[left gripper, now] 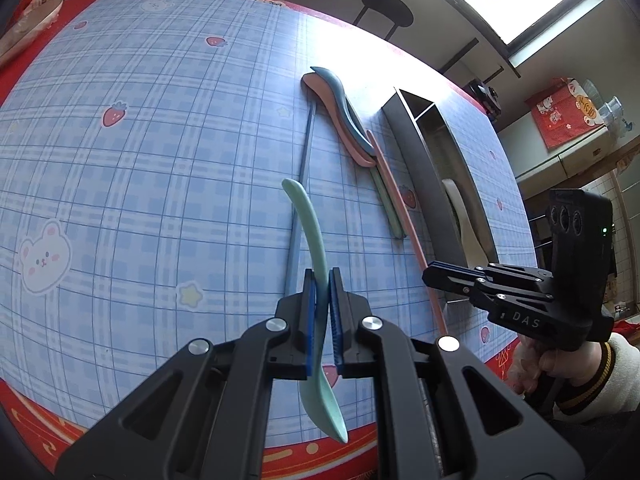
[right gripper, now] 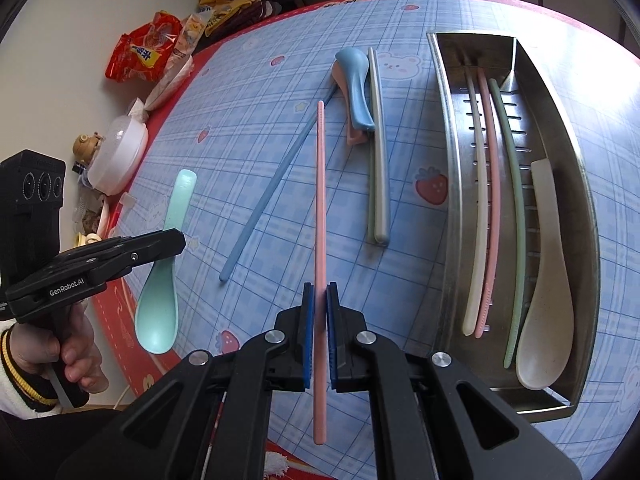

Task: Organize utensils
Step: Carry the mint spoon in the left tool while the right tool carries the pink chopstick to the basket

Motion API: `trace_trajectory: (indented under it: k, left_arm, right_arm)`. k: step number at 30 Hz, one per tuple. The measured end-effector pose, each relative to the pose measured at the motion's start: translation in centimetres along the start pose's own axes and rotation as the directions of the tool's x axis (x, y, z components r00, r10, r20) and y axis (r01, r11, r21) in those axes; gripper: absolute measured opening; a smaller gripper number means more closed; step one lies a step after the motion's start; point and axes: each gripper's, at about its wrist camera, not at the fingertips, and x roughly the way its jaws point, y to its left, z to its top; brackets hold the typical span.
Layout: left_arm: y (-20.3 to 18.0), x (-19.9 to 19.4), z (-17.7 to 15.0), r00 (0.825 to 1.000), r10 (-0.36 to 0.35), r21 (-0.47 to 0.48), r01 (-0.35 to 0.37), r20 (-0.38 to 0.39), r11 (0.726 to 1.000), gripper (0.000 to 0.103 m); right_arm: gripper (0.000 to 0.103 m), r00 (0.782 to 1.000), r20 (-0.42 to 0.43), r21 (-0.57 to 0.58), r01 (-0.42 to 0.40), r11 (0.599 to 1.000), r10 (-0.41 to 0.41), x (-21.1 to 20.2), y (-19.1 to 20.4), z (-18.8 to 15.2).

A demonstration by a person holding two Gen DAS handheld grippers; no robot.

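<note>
We find the pink chopstick [right gripper: 320, 216] clamped in our right tongs [right gripper: 319, 300], lifted beside the steel tray [right gripper: 448, 184] near the table's right edge, presumably bound for its chopstick lane. Our left tongs [left gripper: 322, 284] grip the mint spoon [left gripper: 310, 232] mid-handle, clear of the table [left gripper: 140, 152].

Mint spoon [left gripper: 316, 264] in left hand-held gripper [left gripper: 322, 280]

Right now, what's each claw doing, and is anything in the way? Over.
Left gripper shut on mint spoon. Right gripper shut on pink chopstick. Metal tray already holds chopsticks and a cream spoon. Path to tray looks clear.
</note>
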Motion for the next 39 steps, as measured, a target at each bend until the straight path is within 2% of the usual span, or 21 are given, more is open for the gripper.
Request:
trace_trajectory:
  k: [7,17,28,35,39]
  left_arm:
    - [-2.2,-0.2,0.7,1.000,0.020,0.057,-0.019,-0.002,0.998,0.011]
    - [-6.5,1.1,3.4,0.999,-0.033,0.112,0.035,-0.016,0.993,0.011]
    - [-12.9,5.6,8.2,0.996,-0.076,0.165,0.082,-0.041,0.983,0.011]
    - [-14.7,10.0,12.2,0.996,-0.072,0.119,0.076,-0.044,0.990,0.011]
    - [-14.5,12.2,13.6,0.994,-0.093,0.046,0.096,-0.062,0.994,0.011]
  right_arm:
    - [0.006,0.995,0.095,0.052,-0.013,0.999,0.008,-3.5,-2.0,-0.4]
    - [0.006,0.982,0.184,0.166,0.019,0.986,-0.050,-7.2,-7.5,-0.3]
    - [0.006,0.979,0.165,0.188,0.087,0.978,-0.119,-6.0,-9.6,1.9]
    - [0.006,0.982,0.126,0.195,0.117,0.974,-0.144,-4.1,-9.8,3.1]
    - [0.006,0.984,0.100,0.187,0.129,0.974,-0.149,-3.1,-9.6,3.7]
